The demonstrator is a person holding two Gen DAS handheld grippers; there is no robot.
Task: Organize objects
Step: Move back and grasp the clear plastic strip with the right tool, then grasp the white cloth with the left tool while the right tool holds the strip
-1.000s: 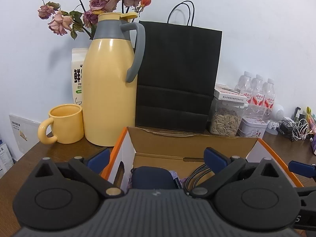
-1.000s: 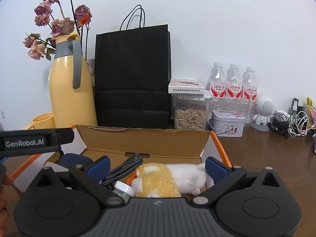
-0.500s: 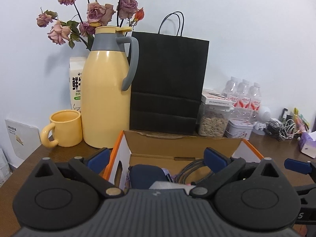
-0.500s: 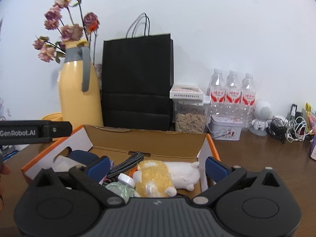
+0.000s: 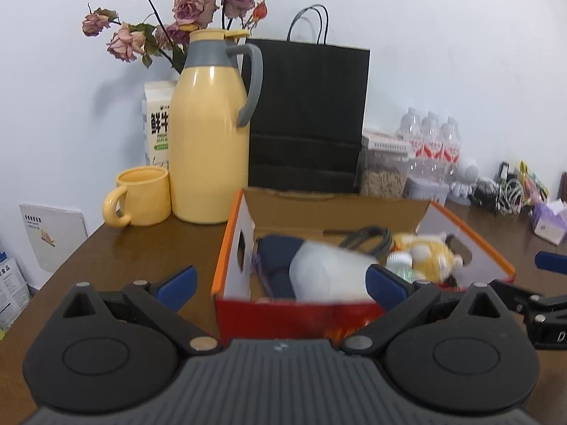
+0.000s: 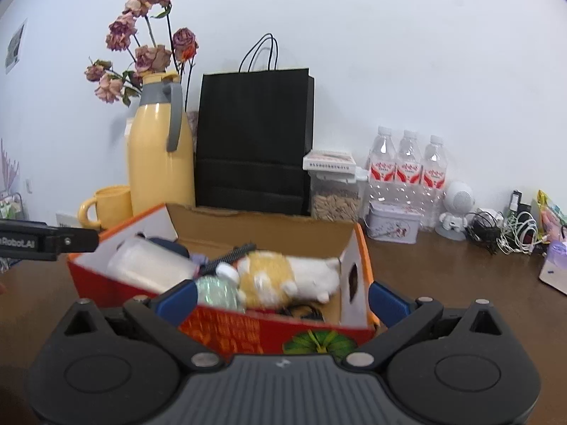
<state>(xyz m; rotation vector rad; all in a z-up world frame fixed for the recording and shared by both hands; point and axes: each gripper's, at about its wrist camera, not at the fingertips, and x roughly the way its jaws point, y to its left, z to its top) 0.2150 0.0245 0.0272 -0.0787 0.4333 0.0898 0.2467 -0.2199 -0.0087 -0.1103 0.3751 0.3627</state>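
— Both cameras have pulled back and up since a second ago: the red front wall of the cardboard box (image 5: 294, 318) now shows in both views, where before only the inside and back flap were in sight.

— And the grippers?

— Left gripper (image 5: 280, 283) is spread wide with nothing between its blue pads; one pad sits outside the box's left wall, the other over the box's near wall. Right gripper (image 6: 281, 299) is spread too, empty, its pads low in front of the box's near wall.

— Where is the box?

— On the brown surface (image 5: 149, 244), forward of the back edge. Behind it, along the wall, stand a yellow thermos (image 5: 209, 141) with a yellow mug (image 5: 141, 194) touching its left side, a black paper bag (image 5: 308, 113), a jar of seeds (image 6: 335, 202), and three water bottles (image 6: 407, 170).

— What's inside?

— Toward the left end, a white, blurred bottle-like object (image 5: 329, 272) lying on its side over a dark blue pouch (image 5: 274, 258). Toward the right end, a yellow-and-white plush toy (image 6: 283, 276), with a clear bottle with a white cap (image 6: 216, 287) just beside it and a braided black cable (image 6: 230, 253) running behind. Dried roses (image 5: 177, 24) rise behind the thermos; a tangle of chargers (image 6: 503, 226) lies toward the right back corner.
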